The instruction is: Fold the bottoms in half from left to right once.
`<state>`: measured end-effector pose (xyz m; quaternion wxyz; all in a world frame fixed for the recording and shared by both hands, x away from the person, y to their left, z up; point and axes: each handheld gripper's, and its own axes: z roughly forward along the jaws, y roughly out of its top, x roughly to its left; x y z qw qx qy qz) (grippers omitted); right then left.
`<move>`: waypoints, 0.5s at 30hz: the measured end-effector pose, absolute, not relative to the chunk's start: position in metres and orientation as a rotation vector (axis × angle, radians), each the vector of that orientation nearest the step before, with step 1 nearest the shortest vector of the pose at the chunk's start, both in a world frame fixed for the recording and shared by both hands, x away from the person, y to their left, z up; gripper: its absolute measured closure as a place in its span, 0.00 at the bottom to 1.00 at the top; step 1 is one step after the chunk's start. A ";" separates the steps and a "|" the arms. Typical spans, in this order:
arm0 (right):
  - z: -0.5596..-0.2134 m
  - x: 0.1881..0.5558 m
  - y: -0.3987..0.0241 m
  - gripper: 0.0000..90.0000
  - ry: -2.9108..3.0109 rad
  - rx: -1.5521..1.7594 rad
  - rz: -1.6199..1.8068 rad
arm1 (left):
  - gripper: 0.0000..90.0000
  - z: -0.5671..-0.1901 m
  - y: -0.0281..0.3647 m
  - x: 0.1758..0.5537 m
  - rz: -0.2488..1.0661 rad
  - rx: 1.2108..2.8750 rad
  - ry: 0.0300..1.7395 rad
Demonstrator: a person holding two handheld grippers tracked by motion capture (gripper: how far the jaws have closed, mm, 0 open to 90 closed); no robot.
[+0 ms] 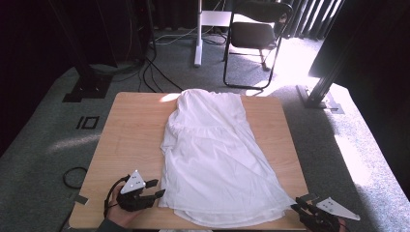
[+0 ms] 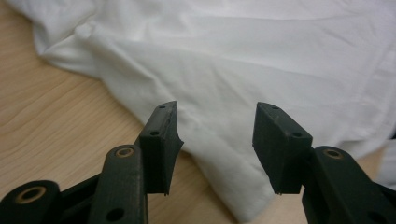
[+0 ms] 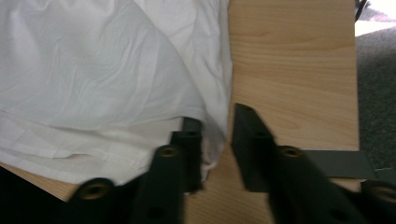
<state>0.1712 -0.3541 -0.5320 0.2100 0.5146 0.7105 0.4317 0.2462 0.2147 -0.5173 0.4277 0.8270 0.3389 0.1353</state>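
Lying flat along the light wooden counter [image 1: 130, 125] was recorded a white cotton garment [image 1: 212, 150]. Left claw [image 2: 215, 140] was held part-open over its corner; right claw [image 3: 217, 140] stood narrowly parted at its other near corner, nothing gripped.

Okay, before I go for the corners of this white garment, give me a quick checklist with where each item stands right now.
1. Garment spread flat: the white garment lies spread on the table, with some wrinkles. Ok.
2. Left gripper at its near corner: jaws apart, corner cloth lying between them in the left gripper view, not pinched. Ok.
3. Right gripper at its near corner: jaws slightly apart, hem edge between them in the right gripper view. Whether the pads press it: cannot tell.
4. Near hem on the table: it lies along the table's near edge; whether any hangs over, cannot tell.
5. Far end free: nothing lies on it. Ok.
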 end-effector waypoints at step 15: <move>-0.487 0.207 -0.331 0.51 1.976 1.211 1.339 | 0.49 -0.536 0.197 0.295 0.328 2.112 0.942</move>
